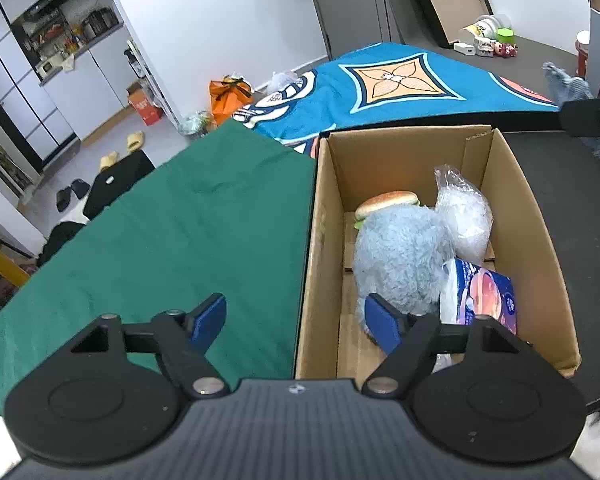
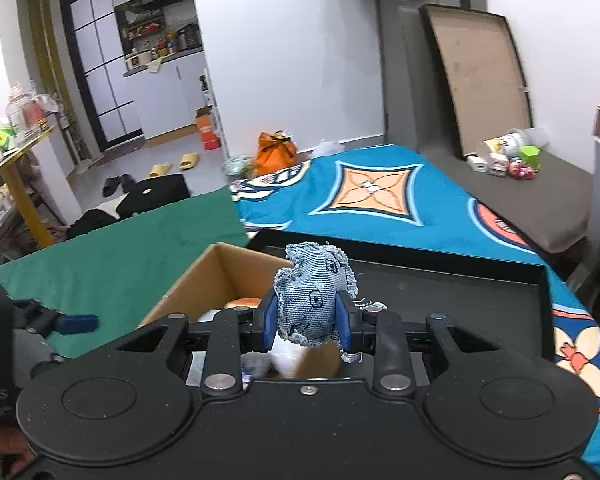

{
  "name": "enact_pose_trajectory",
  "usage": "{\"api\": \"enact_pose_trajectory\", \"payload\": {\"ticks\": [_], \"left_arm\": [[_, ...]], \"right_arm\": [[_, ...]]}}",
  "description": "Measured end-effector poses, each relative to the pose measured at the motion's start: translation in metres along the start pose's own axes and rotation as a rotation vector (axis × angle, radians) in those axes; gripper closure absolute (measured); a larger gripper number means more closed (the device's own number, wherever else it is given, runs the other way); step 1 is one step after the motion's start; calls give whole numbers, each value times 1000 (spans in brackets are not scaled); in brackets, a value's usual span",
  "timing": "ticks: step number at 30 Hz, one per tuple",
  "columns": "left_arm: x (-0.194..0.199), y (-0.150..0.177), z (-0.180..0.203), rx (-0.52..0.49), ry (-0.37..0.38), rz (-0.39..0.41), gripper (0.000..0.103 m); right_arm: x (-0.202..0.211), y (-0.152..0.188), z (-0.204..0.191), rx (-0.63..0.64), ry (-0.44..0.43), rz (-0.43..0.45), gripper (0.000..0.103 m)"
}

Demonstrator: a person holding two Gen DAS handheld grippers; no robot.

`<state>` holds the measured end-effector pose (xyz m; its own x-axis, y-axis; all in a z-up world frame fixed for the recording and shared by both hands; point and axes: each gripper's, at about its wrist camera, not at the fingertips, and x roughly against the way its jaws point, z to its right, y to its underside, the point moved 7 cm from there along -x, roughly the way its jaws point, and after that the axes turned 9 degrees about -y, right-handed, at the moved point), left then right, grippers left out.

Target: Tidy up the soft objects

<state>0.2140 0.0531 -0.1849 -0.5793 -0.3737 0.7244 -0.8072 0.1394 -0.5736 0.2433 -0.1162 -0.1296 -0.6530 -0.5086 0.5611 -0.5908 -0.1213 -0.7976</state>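
Bedroom-cum-kitchen backdrop, white walls, teal patterned blanket far side, green cloth on the left, black tray on the right. Cardboard box sits between cloth & tray, already holding a fluffy blue plush, toy burger, clear plastic bag & a blue printed pack.

Right gripper clamped on the denim plush, pads squeezing its lower sides, held above the box's near right corner. Looks light, squashy, frayed edges; no slip risk w/ cloth on pads, nothing fragile. Mid-body pinch seems the best hold, not the fringe.

Left gripper apart, nothing between pads; left finger over the green cloth, right finger over the box interior beside the fluffy blue plush. Prob. next: drop denim plush into box's free space.
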Motion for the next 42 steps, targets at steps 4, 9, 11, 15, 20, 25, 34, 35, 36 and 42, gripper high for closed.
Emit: {"api": "enact_pose_trajectory", "payload": {"ticks": [4, 9, 11, 15, 20, 25, 34, 35, 36, 42], "left_arm": [[-7, 3, -1, 12, 37, -34, 39], [-11, 7, -1, 11, 71, -60, 49], [-13, 10, -1, 10, 85, -73, 58], [-17, 12, -4, 31, 114, -94, 87], [-15, 13, -6, 55, 156, -86, 93], [-13, 11, -8, 60, 163, -83, 94], [-11, 7, -8, 54, 181, -104, 95], [-11, 7, -9, 58, 186, -106, 95], [-9, 7, -10, 59, 187, -104, 95], [1, 8, -3, 4, 167, -98, 95]], "right_arm": [[-4, -2, -12, 6, -3, -6, 74], [-5, -4, -23, 1, -8, -5, 74], [-7, -5, -24, -3, -2, -6, 74], [-3, -5, -20, -33, 15, -4, 74], [9, -3, -14, -63, 54, 2, 73], [27, -1, -8, -109, 75, 18, 71], [60, 10, -3, -182, 98, 81, 60], [63, 11, -2, -188, 100, 86, 60], [67, 12, 0, -194, 100, 91, 59], [88, 17, 9, -233, 103, 119, 51]]}}
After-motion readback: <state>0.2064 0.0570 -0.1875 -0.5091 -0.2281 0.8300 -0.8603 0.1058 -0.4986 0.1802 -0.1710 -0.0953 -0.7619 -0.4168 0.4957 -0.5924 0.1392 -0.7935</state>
